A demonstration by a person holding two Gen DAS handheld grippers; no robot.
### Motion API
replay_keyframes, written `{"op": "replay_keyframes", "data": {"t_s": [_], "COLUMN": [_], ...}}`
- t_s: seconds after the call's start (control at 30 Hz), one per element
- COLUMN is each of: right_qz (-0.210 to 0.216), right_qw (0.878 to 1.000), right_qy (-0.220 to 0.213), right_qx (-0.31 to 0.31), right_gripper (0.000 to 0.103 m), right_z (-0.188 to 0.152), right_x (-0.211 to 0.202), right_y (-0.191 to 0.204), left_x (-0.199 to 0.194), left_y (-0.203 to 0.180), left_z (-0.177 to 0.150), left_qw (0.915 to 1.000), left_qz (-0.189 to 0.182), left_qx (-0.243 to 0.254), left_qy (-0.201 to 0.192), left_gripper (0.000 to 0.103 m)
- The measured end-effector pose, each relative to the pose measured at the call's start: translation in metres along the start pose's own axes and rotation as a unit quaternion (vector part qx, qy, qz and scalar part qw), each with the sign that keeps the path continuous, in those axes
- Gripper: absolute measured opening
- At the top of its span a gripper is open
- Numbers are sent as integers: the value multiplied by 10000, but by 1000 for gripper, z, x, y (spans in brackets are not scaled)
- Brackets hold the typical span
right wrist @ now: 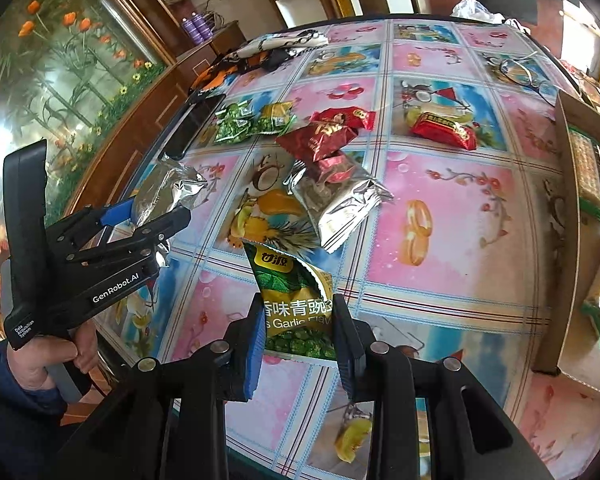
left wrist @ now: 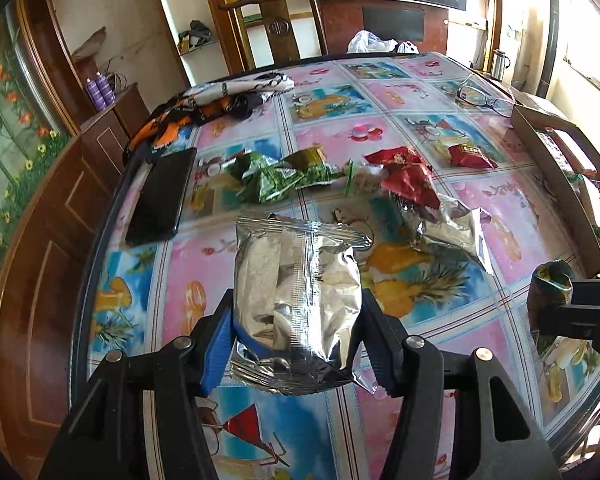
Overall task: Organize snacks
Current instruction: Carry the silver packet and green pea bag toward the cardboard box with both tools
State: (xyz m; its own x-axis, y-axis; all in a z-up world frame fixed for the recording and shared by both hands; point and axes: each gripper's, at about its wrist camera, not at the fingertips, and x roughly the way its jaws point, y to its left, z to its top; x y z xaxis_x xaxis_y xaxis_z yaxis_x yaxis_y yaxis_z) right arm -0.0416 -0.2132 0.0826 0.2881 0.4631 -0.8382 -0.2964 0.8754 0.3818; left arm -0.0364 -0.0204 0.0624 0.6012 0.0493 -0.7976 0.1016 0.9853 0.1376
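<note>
Over the near edge of the table (left wrist: 500, 216), left gripper (left wrist: 298, 322) clamped on silver foil packet (left wrist: 300, 288), packet lifted off the cloth and squeezed between the blue pad and the black one. Same pair seen from the right wrist view at far left: left gripper (right wrist: 162, 210), silver foil packet (right wrist: 168, 192) sticking out past the fingertips. Right gripper (right wrist: 298, 320) closed on green pea packet (right wrist: 292, 296), top edge torn, held upright above the table (right wrist: 440, 220) near its front edge; seen from the left wrist view at far right as right gripper (left wrist: 568, 304) with green pea packet (left wrist: 550, 284).

Left on the cloth, mid-table: small green packets (left wrist: 276, 178) in a loose cluster just beside the black phone (left wrist: 162, 196); red packets (left wrist: 404, 176) overlapping one another, lowest one touching second silver packet (left wrist: 452, 228). Single red packet (left wrist: 470, 156) apart to the right. Cardboard box (left wrist: 560, 168) along the right table edge, packets inside, contents not legible. Glasses (left wrist: 480, 98) and patterned cloth (left wrist: 220, 100) toward the far side.
</note>
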Motion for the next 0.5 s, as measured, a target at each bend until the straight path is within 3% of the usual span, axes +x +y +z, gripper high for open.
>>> {"op": "replay_keyframes", "data": {"t_s": [0.5], "right_qz": [40], "right_qw": [9998], "right_qy": [-131], "right_qx": [161], "right_gripper": [33], "right_z": [-5], "right_x": [-12], "right_y": [-12], "left_x": [-11], "left_y": [-16], "left_z": [6], "left_qw": [9995], "left_qz": [151], "left_qx": [253], "left_qy": [-150], "left_gripper": [58]}}
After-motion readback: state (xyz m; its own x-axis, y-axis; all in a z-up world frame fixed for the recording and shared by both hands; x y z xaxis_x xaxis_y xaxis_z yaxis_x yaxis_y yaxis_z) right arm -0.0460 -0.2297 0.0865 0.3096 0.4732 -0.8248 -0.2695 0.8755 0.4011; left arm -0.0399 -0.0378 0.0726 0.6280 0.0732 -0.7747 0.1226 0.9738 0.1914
